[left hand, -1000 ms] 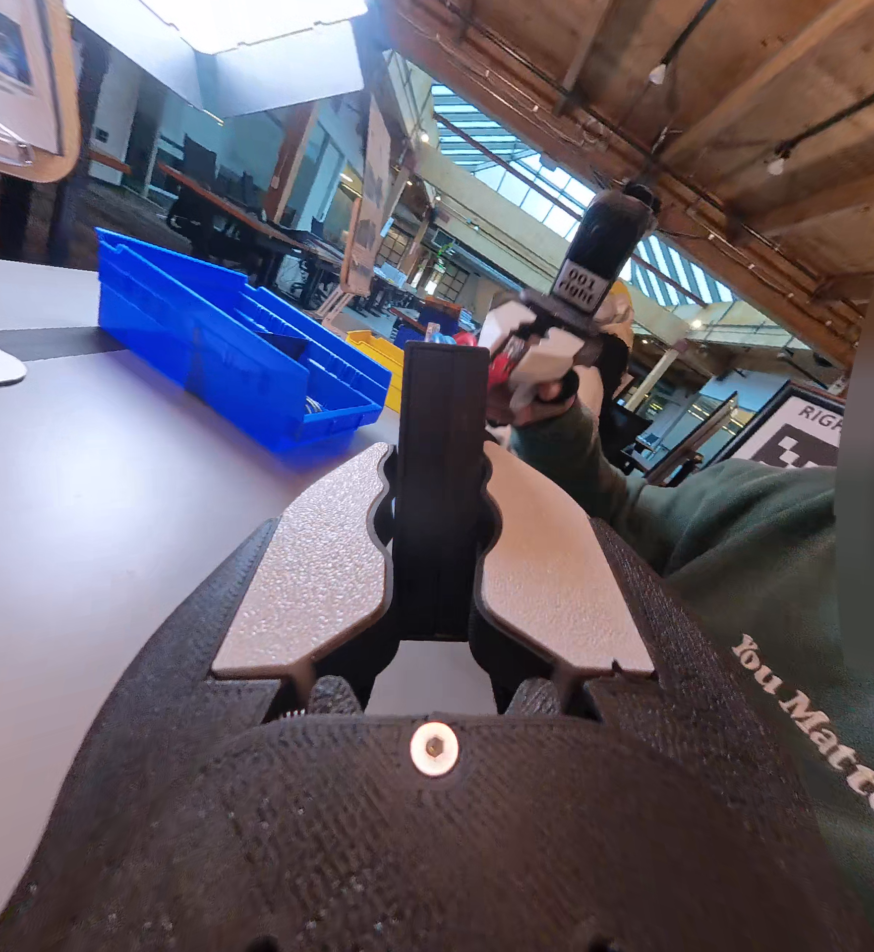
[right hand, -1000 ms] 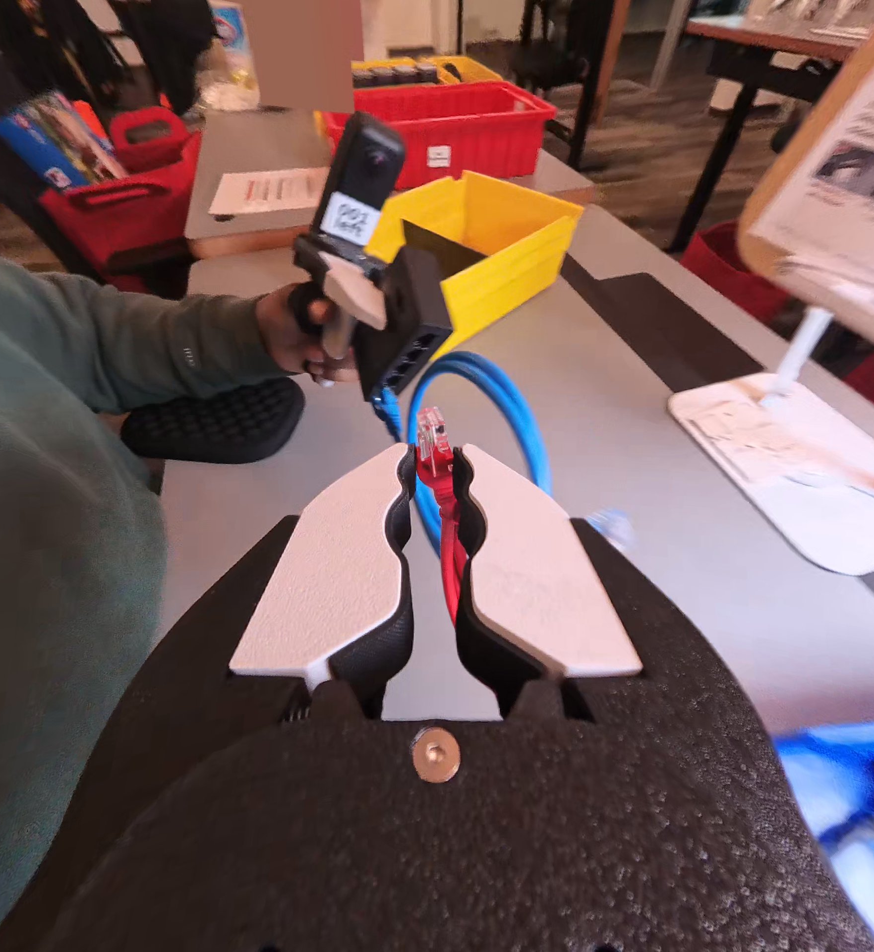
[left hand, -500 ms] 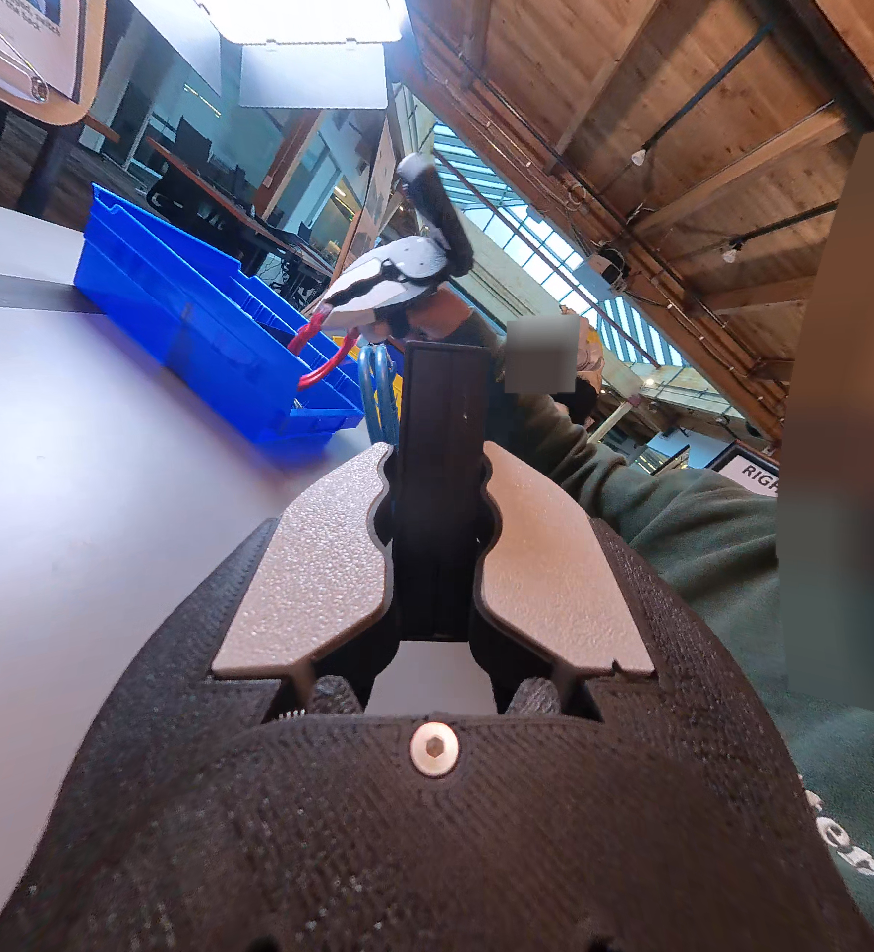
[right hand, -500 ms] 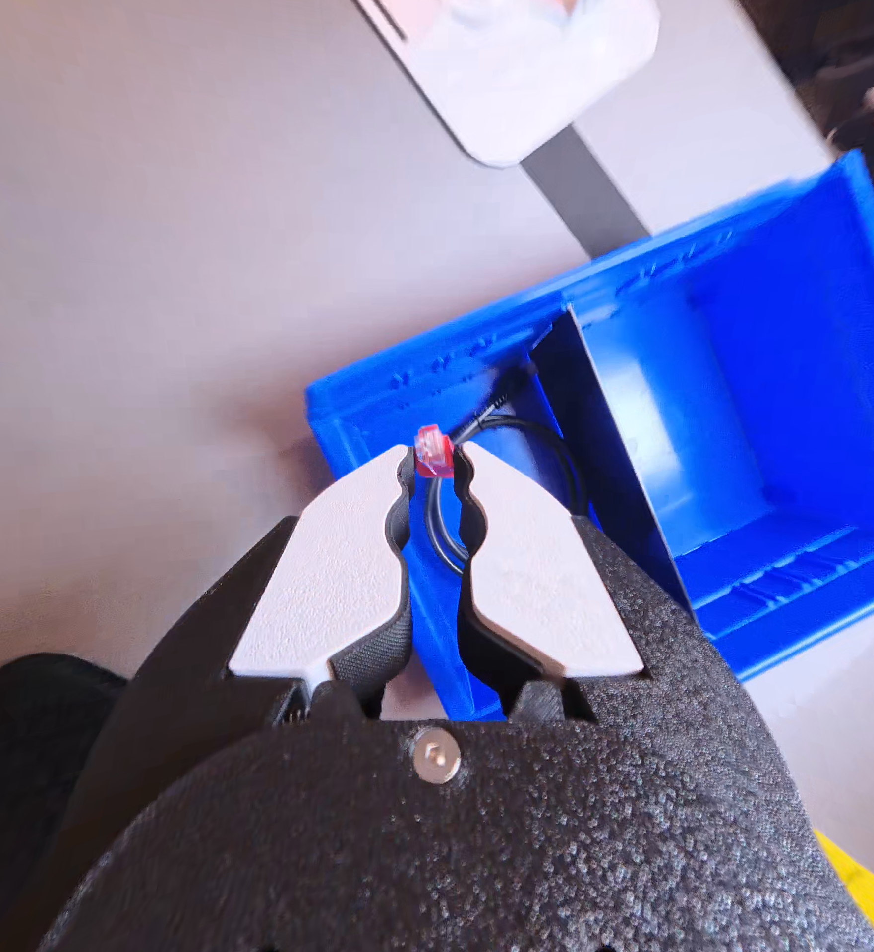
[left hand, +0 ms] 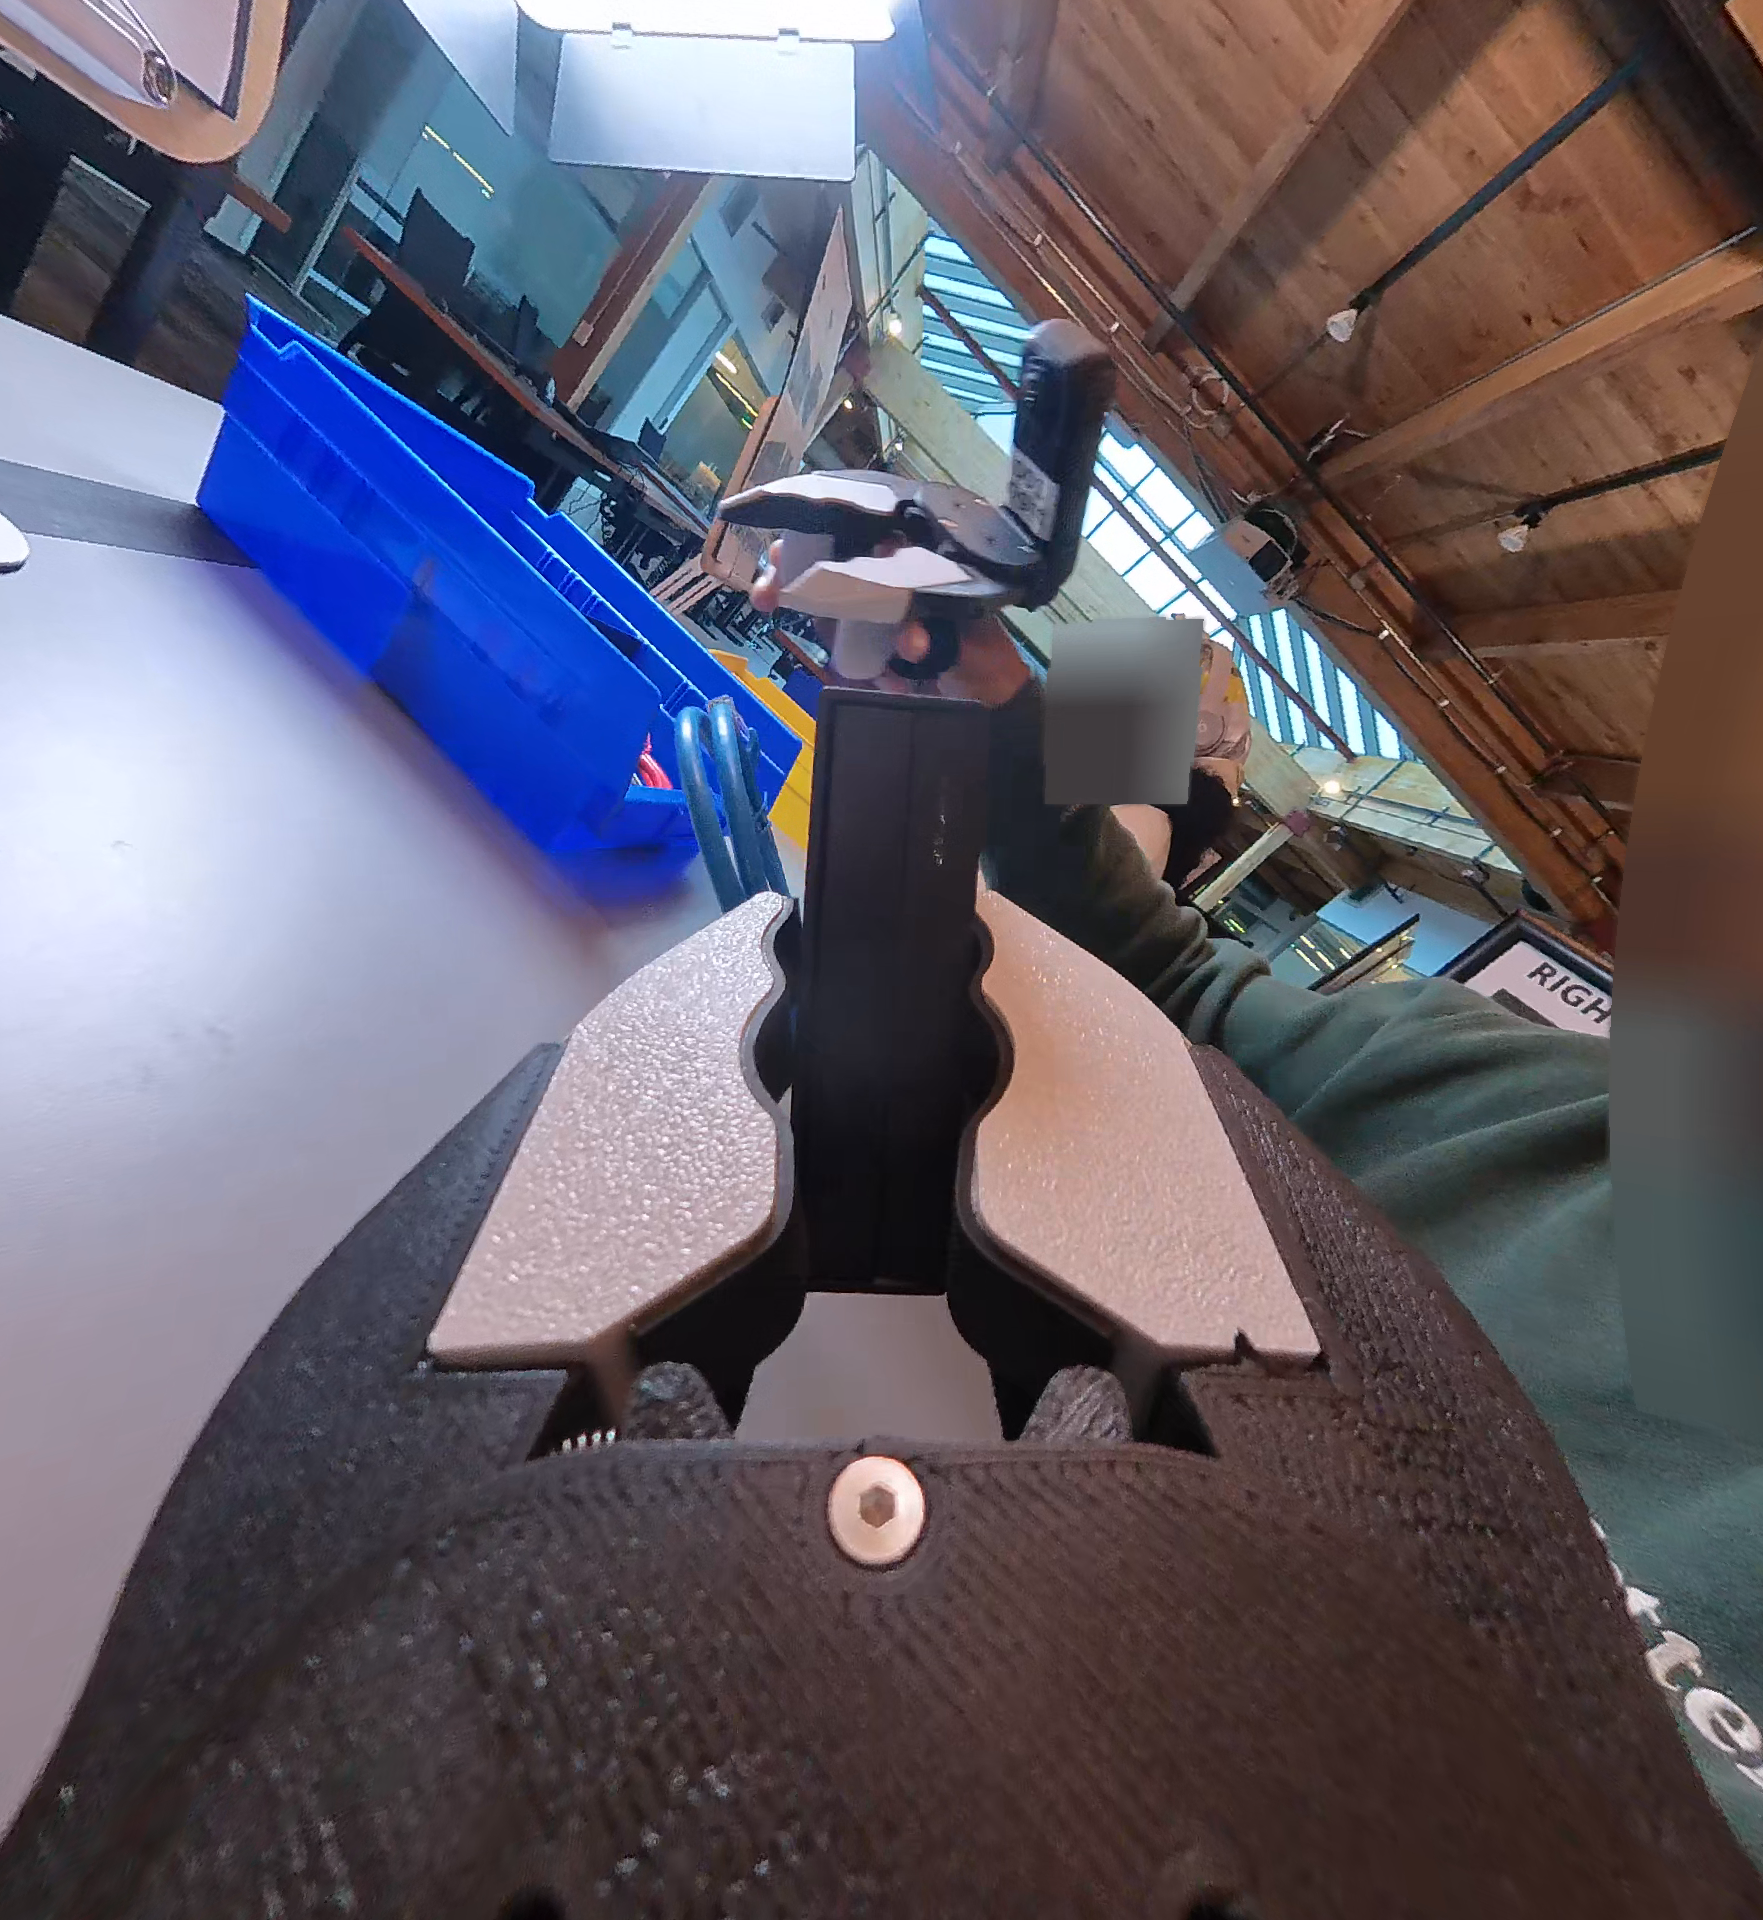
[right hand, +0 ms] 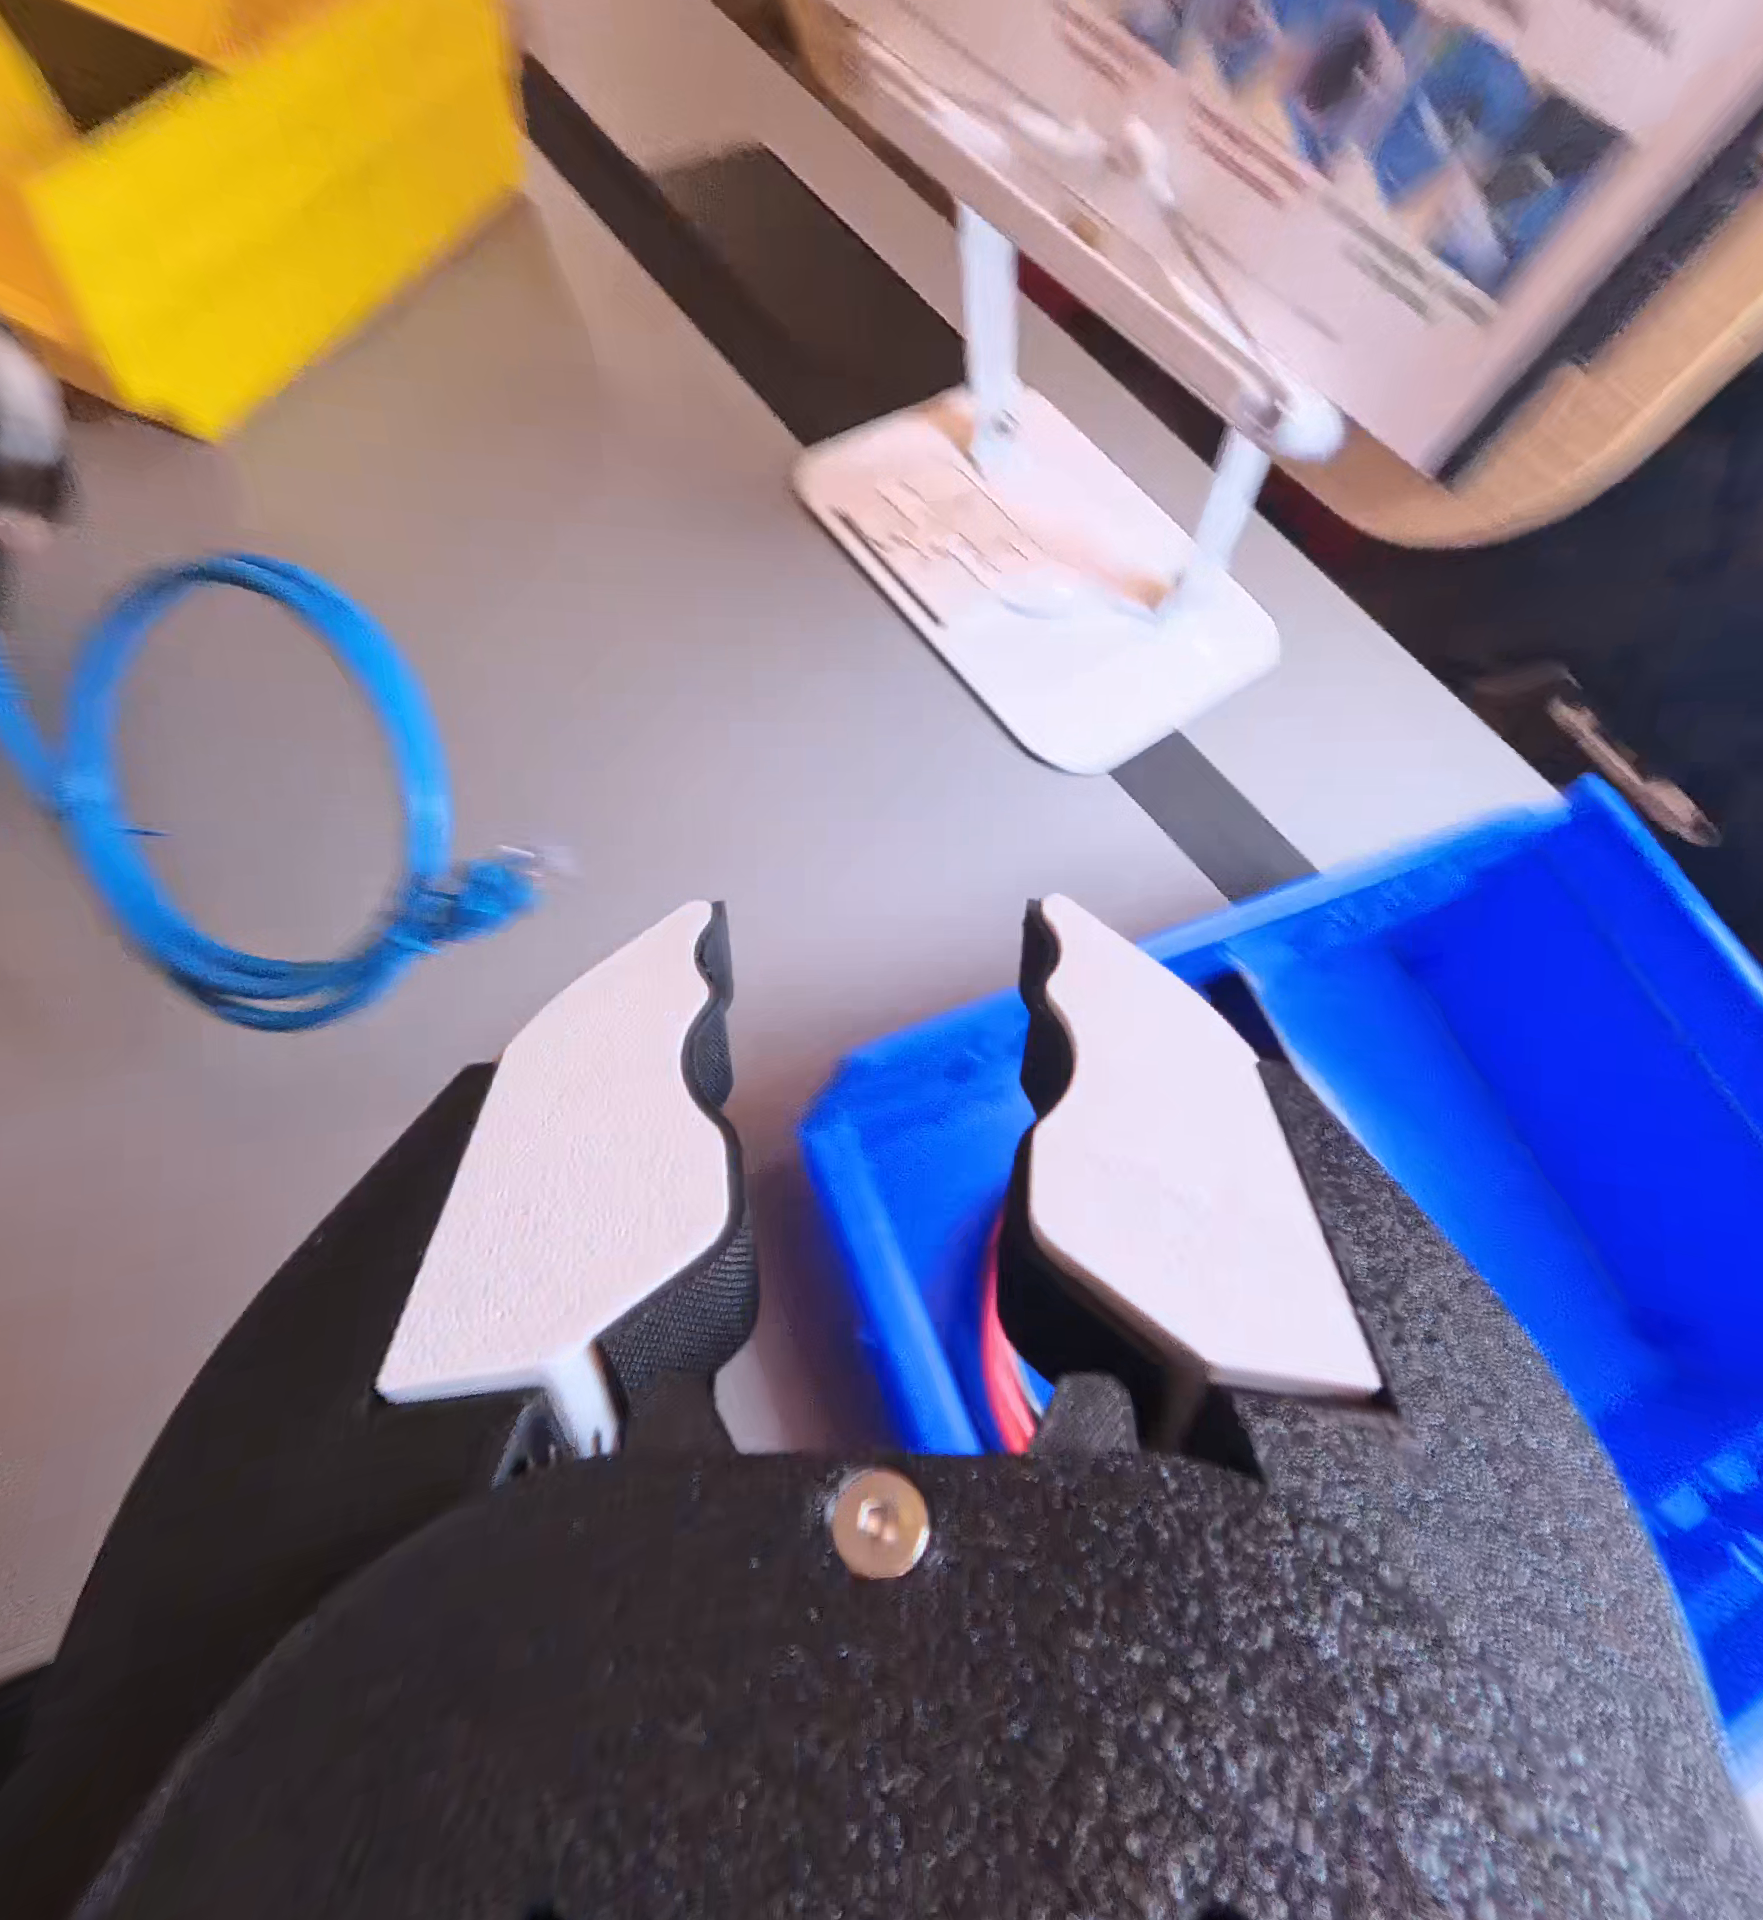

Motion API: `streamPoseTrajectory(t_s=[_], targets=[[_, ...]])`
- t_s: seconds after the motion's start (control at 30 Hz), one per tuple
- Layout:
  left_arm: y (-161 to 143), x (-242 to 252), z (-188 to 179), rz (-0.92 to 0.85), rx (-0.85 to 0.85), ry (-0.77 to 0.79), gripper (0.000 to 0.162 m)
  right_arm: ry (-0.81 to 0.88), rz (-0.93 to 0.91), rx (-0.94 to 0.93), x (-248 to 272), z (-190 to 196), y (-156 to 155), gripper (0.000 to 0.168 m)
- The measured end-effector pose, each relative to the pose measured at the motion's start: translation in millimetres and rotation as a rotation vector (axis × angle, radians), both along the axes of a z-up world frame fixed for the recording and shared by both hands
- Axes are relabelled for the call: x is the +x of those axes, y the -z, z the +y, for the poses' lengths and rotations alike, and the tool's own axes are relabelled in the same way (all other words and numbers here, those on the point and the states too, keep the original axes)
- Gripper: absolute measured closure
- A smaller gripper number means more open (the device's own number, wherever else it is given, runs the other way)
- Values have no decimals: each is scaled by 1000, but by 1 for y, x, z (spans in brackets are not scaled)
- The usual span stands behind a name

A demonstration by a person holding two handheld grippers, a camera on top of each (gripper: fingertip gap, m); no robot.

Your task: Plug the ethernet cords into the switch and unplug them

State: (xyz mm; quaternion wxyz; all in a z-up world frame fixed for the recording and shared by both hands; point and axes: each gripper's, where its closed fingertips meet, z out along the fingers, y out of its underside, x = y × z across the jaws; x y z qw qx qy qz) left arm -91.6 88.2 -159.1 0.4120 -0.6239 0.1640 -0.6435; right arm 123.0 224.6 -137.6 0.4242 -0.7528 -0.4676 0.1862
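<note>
Half a second ago the right claw (right hand: 872,920) pinched the red cord's plug over the blue bin (right hand: 1542,1049); now its jaws stand apart and empty, and the red cord (right hand: 1012,1382) lies in the bin just beneath. Left claw (left hand: 882,940) stays clamped on the black switch (left hand: 892,987), upright as before. Farther off, the blue cord (right hand: 264,790) lies coiled on the counter (right hand: 648,644), likely light and springy; best taken by its stiff plug.
</note>
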Motion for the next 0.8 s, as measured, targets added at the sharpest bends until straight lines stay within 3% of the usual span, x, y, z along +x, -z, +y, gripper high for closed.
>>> streamPoseTrajectory(t_s=[0.03,0.13,0.3,0.43,0.6,0.7,0.8], targets=[[1,1,0,4,0,1,133,-64,38,2,-17,-20,-5,116],[4,6,-1,21,2,8,133,-298,106,-40,-73,-91,-5,120],[9,16,-8,71,40,26,133,-551,127,-163,-147,-176,36,130],[5,22,-16,102,102,38,133,-513,75,-194,-177,-181,73,131],[2,28,-22,115,136,54,133,-533,90,-215,-186,-181,76,135],[5,33,-25,118,131,78,133,-582,92,-226,-187,-186,76,149],[8,37,-29,127,145,104,133,-617,69,-258,-183,-190,80,152]])
